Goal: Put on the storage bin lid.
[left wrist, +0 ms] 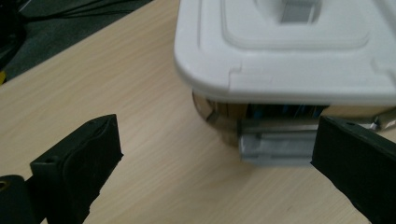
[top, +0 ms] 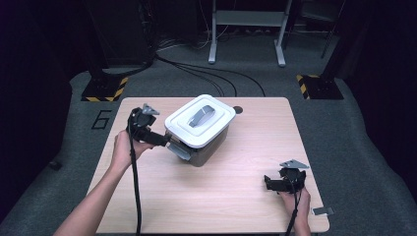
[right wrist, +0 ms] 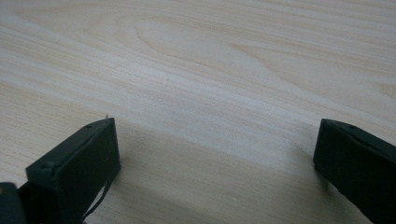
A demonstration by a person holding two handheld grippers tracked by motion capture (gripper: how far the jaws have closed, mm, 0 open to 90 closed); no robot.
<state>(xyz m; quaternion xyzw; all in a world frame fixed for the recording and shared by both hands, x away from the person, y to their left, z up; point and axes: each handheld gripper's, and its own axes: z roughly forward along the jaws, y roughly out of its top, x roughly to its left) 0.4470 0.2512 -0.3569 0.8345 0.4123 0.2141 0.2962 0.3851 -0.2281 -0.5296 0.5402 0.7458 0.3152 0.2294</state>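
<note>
The left gripper (top: 169, 141), jaws spread wide, is hovering beside the grey latch (left wrist: 275, 147) of the white-lidded box (top: 199, 120). The right gripper (top: 268, 183), also wide open and holding nothing, is resting well away from the box.

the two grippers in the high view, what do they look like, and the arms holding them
Both the left gripper and right gripper are black, blocky two-jaw tools, each topped by a grey three-cornered plate. A black cable trails from each toward the person. The jaws are thick black rectangular pads. The forearms are bare, with no sleeves showing.
</note>
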